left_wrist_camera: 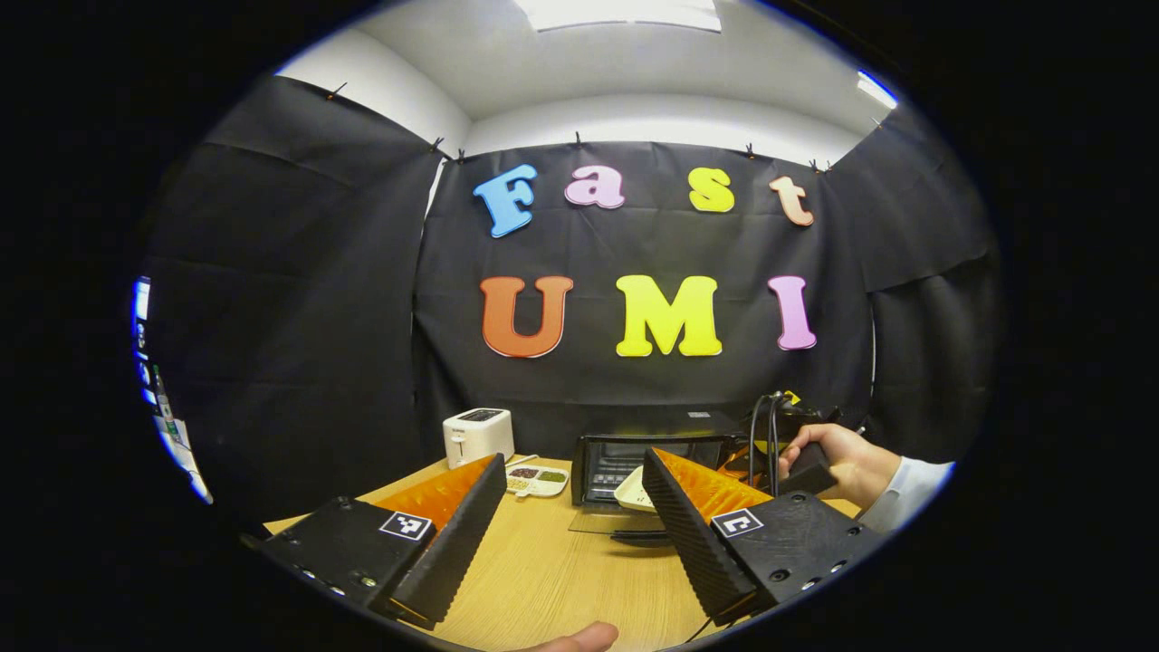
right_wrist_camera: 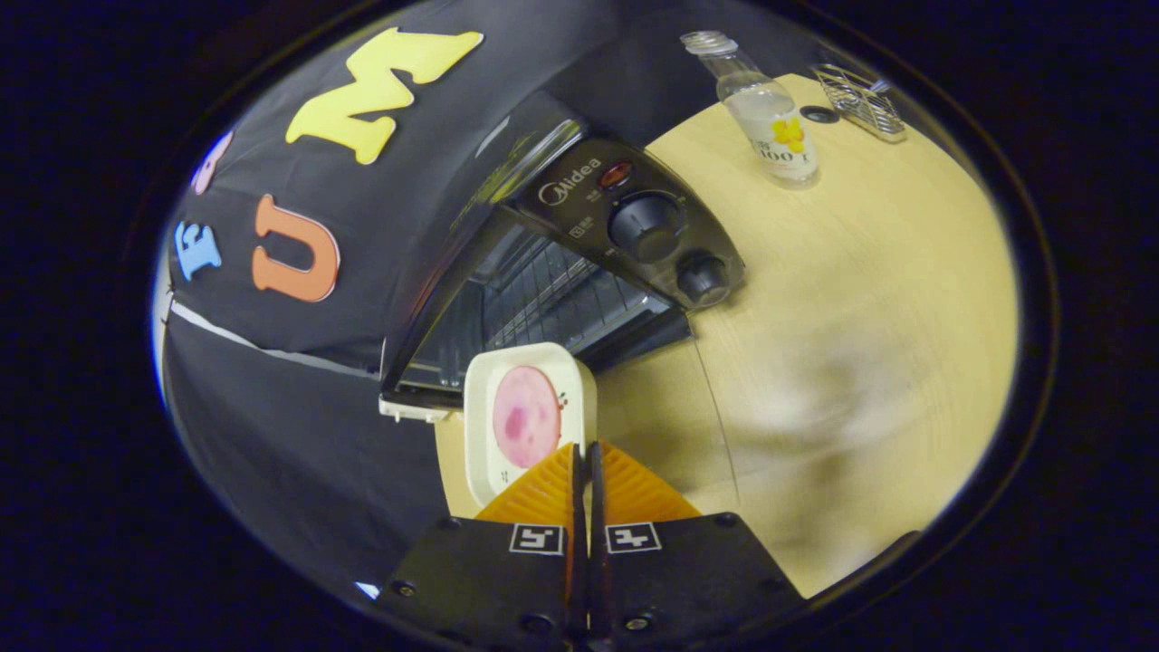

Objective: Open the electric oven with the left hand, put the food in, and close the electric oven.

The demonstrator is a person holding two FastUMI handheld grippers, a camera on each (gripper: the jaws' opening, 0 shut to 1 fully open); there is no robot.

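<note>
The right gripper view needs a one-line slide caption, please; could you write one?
Right gripper shut on the plate of food at the open oven, glass door down.

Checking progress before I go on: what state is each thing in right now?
Electric oven: door open, folded down.
Plate of food: gripped at its rim, at the oven mouth.
Right gripper: shut on the plate.
Left gripper: open, holding nothing.
Bottle: upright, uncapped.
</note>
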